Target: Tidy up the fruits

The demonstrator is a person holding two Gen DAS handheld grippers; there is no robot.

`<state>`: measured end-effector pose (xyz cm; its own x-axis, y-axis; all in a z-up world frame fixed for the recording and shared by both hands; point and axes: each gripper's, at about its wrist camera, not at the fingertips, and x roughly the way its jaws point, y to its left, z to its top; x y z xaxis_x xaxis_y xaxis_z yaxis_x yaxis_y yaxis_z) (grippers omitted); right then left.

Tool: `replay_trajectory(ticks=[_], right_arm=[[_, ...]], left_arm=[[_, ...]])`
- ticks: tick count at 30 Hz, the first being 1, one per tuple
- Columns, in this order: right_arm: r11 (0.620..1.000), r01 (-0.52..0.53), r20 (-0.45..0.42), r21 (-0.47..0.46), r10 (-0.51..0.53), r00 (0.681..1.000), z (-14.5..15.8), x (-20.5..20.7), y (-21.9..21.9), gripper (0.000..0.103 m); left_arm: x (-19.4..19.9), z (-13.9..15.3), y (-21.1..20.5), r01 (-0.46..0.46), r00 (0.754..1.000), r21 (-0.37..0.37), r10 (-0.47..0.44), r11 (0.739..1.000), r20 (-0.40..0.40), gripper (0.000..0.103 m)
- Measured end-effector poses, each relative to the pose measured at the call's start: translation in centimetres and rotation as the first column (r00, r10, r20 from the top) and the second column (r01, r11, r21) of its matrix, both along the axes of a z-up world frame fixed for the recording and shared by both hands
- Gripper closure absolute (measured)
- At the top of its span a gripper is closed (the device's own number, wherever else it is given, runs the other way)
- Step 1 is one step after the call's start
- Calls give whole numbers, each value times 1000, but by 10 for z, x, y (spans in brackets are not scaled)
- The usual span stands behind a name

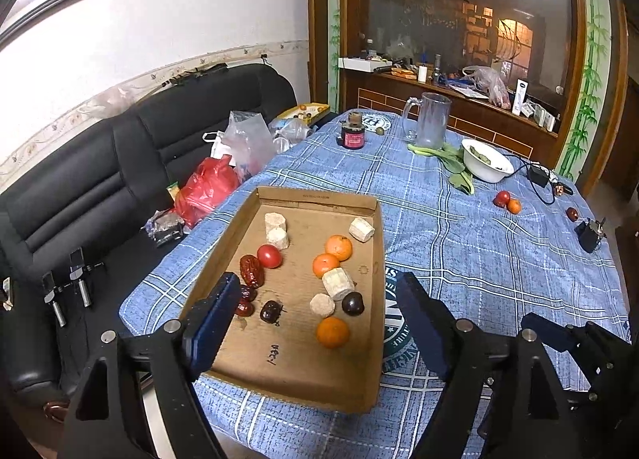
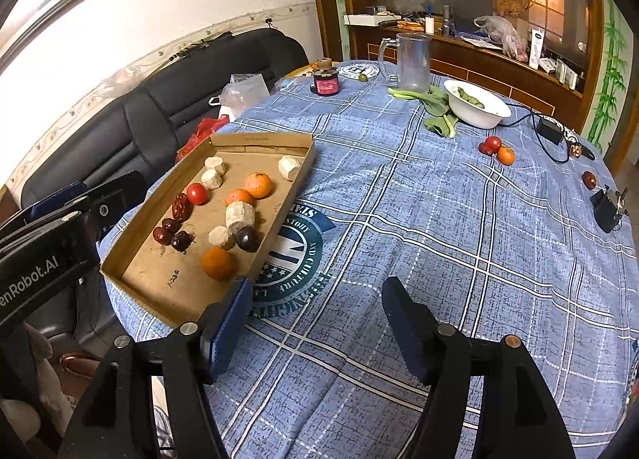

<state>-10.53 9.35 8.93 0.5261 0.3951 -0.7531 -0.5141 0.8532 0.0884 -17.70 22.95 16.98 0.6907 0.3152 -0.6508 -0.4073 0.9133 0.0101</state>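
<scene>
A shallow cardboard tray [image 1: 279,363] lies on the blue plaid tablecloth. In it are three oranges [image 1: 338,247], a tomato [image 1: 269,256], red dates [image 1: 251,276], a dark round fruit [image 1: 353,303] and several beige cylinders [image 1: 337,283]. My left gripper [image 1: 317,283] is open above the tray's near end, nothing between its pads. My right gripper [image 2: 317,285] is open over bare cloth, just right of the tray [image 2: 159,283]. Far right on the cloth sit a tomato [image 2: 494,143], an orange [image 2: 506,155] and a lone date [image 2: 588,179].
At the table's far end stand a glass mug [image 1: 429,121], a white bowl [image 1: 487,159] beside leafy greens, and a red jar [image 1: 353,135]. A black adapter with its cable [image 2: 549,125] and a black clip [image 2: 607,209] lie at the right edge. A black sofa [image 1: 80,187] with plastic bags runs along the left.
</scene>
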Motion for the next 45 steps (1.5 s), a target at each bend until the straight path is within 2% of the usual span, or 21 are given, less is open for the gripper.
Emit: replay_trajectory(ticks=[2,6,8,14,23,28,35,45], right_arm=[[1000,-5,3,0,5,1000,1,-3,1,30],[1000,-19,11,-2,19,1000,2,-9,2,30],[1000,-26,16,-3,26,1000,3,-12,3,30],[999,-49,33,-9,50,998,6,-22,8,30],[997,-80,44,-22,81,996,5,-33,14,30],[996,-89,44,-28,90,995,4,-36,15,29],[995,-93,42,-37,94,995,2,-37,18,28],[994,-92,16,-51,93,996,-7,-32,26,27]], left_arm=[[-4,3,0,-14,1000,9,14,1000,11,22],[-16,11,0,-55,997,22,54,998,49,9],[-22,16,-1,-93,994,43,90,995,57,6],[-32,17,-2,-146,989,79,145,986,23,6],[-57,31,9,-214,975,63,209,975,72,5],[-62,31,9,-254,965,102,244,962,94,5],[-53,18,13,-210,978,58,210,976,19,4],[-43,-4,25,-194,979,-4,194,981,-56,4]])
